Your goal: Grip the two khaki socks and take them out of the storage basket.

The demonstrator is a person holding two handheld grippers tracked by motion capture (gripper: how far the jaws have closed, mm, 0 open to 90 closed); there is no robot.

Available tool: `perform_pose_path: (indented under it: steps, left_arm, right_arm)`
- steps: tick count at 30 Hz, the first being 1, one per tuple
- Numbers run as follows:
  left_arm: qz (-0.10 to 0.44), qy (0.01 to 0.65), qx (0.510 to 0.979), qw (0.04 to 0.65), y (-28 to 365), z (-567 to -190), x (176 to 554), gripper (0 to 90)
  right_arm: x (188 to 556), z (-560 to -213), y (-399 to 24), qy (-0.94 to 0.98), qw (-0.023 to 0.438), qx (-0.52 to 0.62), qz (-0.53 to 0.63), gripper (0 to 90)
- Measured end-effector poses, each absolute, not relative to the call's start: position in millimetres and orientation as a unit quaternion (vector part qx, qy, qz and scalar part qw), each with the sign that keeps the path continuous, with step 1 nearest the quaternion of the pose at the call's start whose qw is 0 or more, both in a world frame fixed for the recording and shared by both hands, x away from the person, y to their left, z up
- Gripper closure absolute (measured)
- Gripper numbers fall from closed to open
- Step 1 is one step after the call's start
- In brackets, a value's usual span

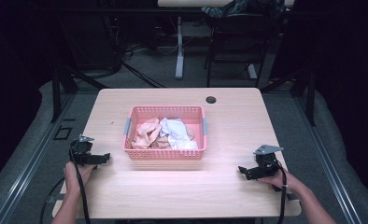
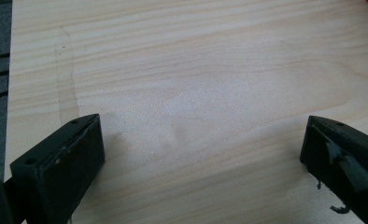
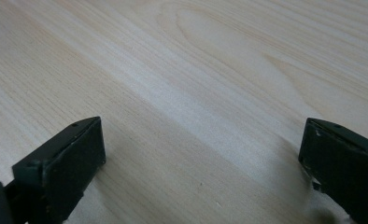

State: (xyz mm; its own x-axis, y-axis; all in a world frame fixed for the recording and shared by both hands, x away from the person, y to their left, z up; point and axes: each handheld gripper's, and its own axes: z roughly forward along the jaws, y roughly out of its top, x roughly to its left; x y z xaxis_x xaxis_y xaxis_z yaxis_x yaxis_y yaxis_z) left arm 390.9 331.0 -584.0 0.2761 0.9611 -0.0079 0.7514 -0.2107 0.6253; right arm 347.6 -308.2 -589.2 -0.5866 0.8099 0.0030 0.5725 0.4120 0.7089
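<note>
High view: basket (image 1: pixel 165 154) between grippers

Matt wood table (image 1: pixel 229 135) — plastic basket (image 1: pixel 165 154) (crumpled cloths (image 1: pixel 166 134)).

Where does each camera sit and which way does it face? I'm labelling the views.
High view: above the person's side, looking forward and down on the table, pink basket, both hands and grippers.
Left gripper view: rides the left gripper, facing bare tabletop between open jaws.
Right gripper view: rides the right gripper, likewise.
Shared: the same wooden tabletop.
</note>
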Motion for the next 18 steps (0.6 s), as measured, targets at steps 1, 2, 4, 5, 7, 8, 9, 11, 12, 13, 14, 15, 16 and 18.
perform_pose_path:
  steps: [1, 2, 4, 5, 7, 8, 9, 11, 12, 13, 14, 15, 16, 18]
  left_arm:
    - [0.196, 0.569, 0.753, 0.267, 331.0, -584.0, 390.9, 0.0]
    - [0.196, 0.569, 0.753, 0.266, 331.0, -583.9, 390.8, 0.0]
    - [0.196, 0.569, 0.754, 0.263, 330.8, -583.5, 391.0, 0.0]
    - [0.196, 0.569, 0.754, 0.263, 330.8, -583.5, 391.0, 0.0]
    - [0.204, 0.569, 0.753, 0.262, 332.6, -580.2, 390.7, 0.0]
    - [0.204, 0.569, 0.753, 0.262, 332.6, -580.2, 390.7, 0.0]
    - [0.202, 0.57, 0.748, 0.272, 334.2, -577.9, 390.1, 0.0]
    - [0.213, 0.566, 0.744, 0.283, 335.0, -570.3, 387.6, 0.0]
    - [0.21, 0.564, 0.746, 0.286, 334.9, -567.5, 387.5, 0.0]
    - [0.21, 0.564, 0.746, 0.286, 334.9, -567.5, 387.5, 0.0]
    - [0.212, 0.56, 0.744, 0.295, 334.2, -559.8, 386.3, 0.1]
    - [0.21, 0.556, 0.744, 0.303, 333.9, -555.6, 386.0, 0.1]
    - [0.21, 0.556, 0.744, 0.303, 333.9, -555.6, 386.0, 0.1]
    - [0.21, 0.551, 0.744, 0.315, 332.1, -547.1, 385.0, 0.1]
  right_arm:
    - [347.6, -589.2, -308.2, 0.822, 0.173, 0.42, 0.343, 0.0]
    - [347.5, -589.2, -308.2, 0.822, 0.173, 0.421, 0.343, 0.0]
    - [347.6, -589.1, -308.3, 0.823, 0.173, 0.42, 0.342, 0.0]
    - [347.6, -589.1, -308.3, 0.823, 0.173, 0.42, 0.342, 0.0]
    - [347.5, -589.2, -308.2, 0.823, 0.173, 0.42, 0.342, 0.0]
    - [347.4, -589.2, -308.1, 0.822, 0.174, 0.421, 0.342, 0.0]
    - [347.4, -589.2, -308.1, 0.822, 0.174, 0.421, 0.342, 0.0]
    - [347.5, -589.1, -308.2, 0.822, 0.173, 0.42, 0.342, 0.0]
    - [347.5, -589.1, -308.2, 0.822, 0.173, 0.42, 0.342, 0.0]
    - [347.5, -589.1, -308.2, 0.822, 0.173, 0.42, 0.342, 0.0]
    - [347.5, -589.2, -308.3, 0.822, 0.173, 0.42, 0.342, 0.0]
    - [347.5, -589.2, -308.2, 0.822, 0.173, 0.42, 0.342, 0.0]
    - [347.5, -589.1, -308.3, 0.823, 0.173, 0.42, 0.342, 0.0]
    - [347.5, -589.2, -308.2, 0.822, 0.173, 0.42, 0.342, 0.0]
